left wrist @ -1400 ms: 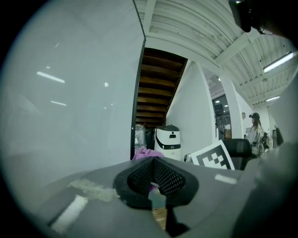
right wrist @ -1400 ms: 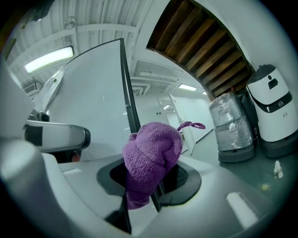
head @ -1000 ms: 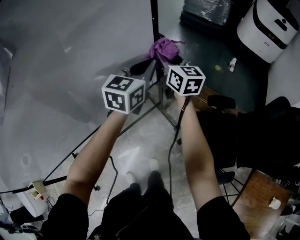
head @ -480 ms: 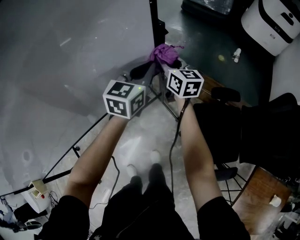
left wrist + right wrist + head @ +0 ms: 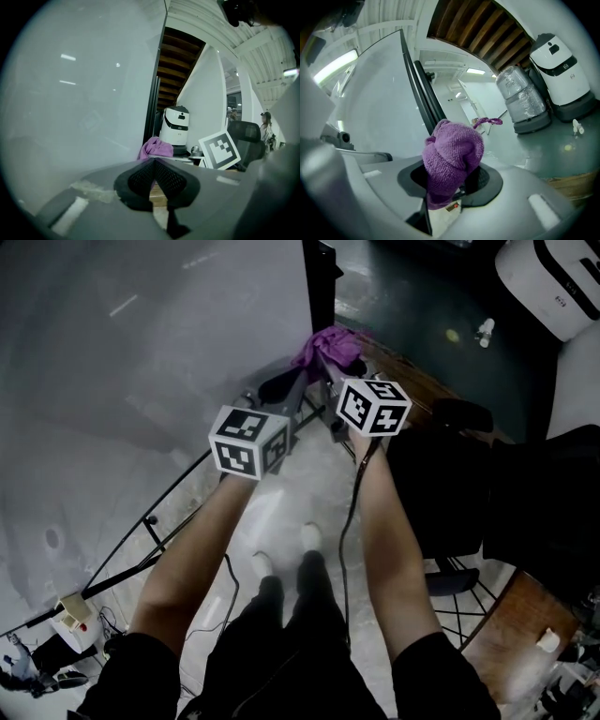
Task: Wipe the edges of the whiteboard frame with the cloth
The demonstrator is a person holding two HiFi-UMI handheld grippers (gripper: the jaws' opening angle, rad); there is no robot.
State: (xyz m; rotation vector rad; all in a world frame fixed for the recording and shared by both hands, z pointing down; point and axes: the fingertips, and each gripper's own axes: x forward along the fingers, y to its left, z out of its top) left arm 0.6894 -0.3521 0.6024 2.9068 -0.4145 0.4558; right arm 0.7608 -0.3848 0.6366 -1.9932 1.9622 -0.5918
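The right gripper was clamped on the bunched purple cloth, which stood up out of its jaws close beside the dark upright edge of the whiteboard frame. Whether the cloth touched the frame, I couldn't tell. The left gripper sat alongside with its jaws pressed together, holding nothing.

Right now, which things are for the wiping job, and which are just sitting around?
For the job: purple cloth, right gripper shut on it, whiteboard frame.
Just around: white machine, black chair, small white bottle, left gripper, shut and empty.
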